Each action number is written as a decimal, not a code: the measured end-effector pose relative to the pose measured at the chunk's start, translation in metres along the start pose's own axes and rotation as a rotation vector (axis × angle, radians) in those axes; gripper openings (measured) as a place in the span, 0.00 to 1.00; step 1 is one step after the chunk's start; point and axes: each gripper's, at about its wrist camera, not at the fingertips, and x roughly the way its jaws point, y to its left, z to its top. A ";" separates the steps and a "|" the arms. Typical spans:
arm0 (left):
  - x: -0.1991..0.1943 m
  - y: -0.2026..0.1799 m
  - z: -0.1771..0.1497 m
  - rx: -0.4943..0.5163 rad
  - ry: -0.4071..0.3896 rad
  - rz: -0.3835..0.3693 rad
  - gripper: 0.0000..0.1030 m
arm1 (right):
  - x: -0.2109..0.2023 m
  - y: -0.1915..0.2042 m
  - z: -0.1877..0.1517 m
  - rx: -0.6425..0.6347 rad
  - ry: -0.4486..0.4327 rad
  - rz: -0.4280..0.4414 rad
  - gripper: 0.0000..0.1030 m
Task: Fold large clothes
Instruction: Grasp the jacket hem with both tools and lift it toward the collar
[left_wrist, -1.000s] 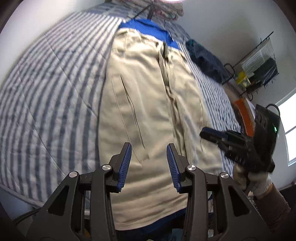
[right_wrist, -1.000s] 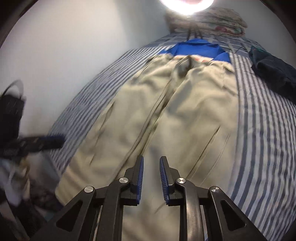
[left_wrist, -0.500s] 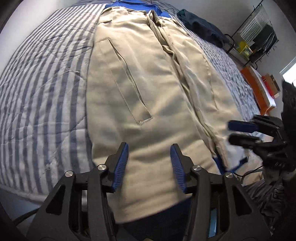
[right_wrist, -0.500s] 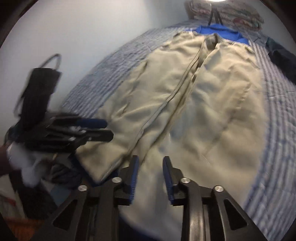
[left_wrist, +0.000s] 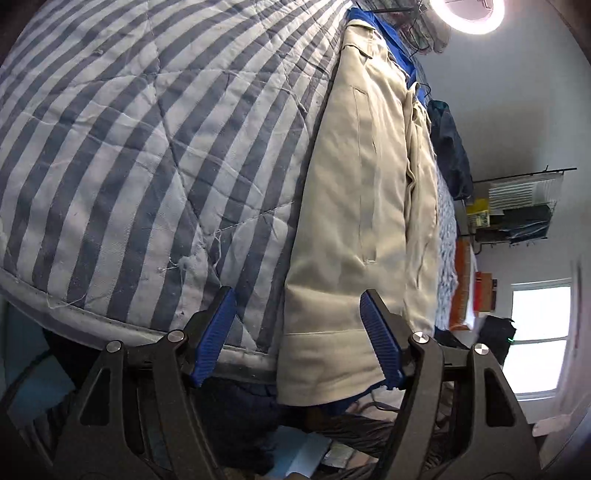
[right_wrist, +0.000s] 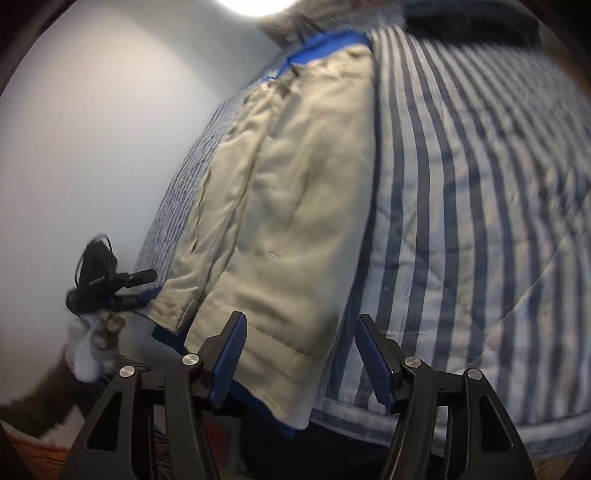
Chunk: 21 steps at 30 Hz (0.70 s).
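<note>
Nearest in the left wrist view: left gripper (left_wrist: 297, 334), jaws wide and opening, blue ribbed pads apart, nothing pressed between them. Just beyond the pads, in the gap: the bottom hem corner of the beige coat (left_wrist: 354, 206), hanging over the bed's front edge, untouched by either pad. Under that hem, a sliver of blue lining. Left of the coat: striped quilt (left_wrist: 122, 155), grey-blue and pale bands, loose threads near the piped edge. Below the bed edge: dark clutter, not identifiable.

Nearest in the right wrist view: right gripper (right_wrist: 299, 356), jaws likewise apart and opening, gripping nothing. Between and past the pads: the coat's other lower hem corner (right_wrist: 295, 236), draped over the bed edge, with the striped quilt (right_wrist: 461, 184) to the right. Further left, at the coat's far hem corner: the left gripper again (right_wrist: 142, 286), black, small in frame, with a white-gloved hand (right_wrist: 90, 343) and a dark sleeve beneath it. View somewhat blurred.

Further along: coat laid flat lengthwise on the bed, front opening running down the middle, a slanted pocket seam visible on one panel. At the far end by the collar: blue garment (left_wrist: 380, 27) beneath the coat. Beside the coat towards the far edge: dark navy clothing (left_wrist: 448, 147) heaped on the quilt. Beyond: wire rack (left_wrist: 517, 206) on the wall, bright window (left_wrist: 539, 339), ring light (left_wrist: 465, 14) overhead.
</note>
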 end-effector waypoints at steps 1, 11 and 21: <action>0.000 0.000 0.000 -0.002 0.001 -0.004 0.69 | 0.005 -0.006 0.001 0.025 0.013 0.029 0.60; 0.028 -0.030 -0.006 0.143 0.090 0.006 0.69 | 0.034 -0.002 -0.006 0.041 0.094 0.144 0.54; 0.041 -0.045 -0.020 0.192 0.128 0.001 0.45 | 0.039 -0.008 -0.008 0.073 0.089 0.200 0.49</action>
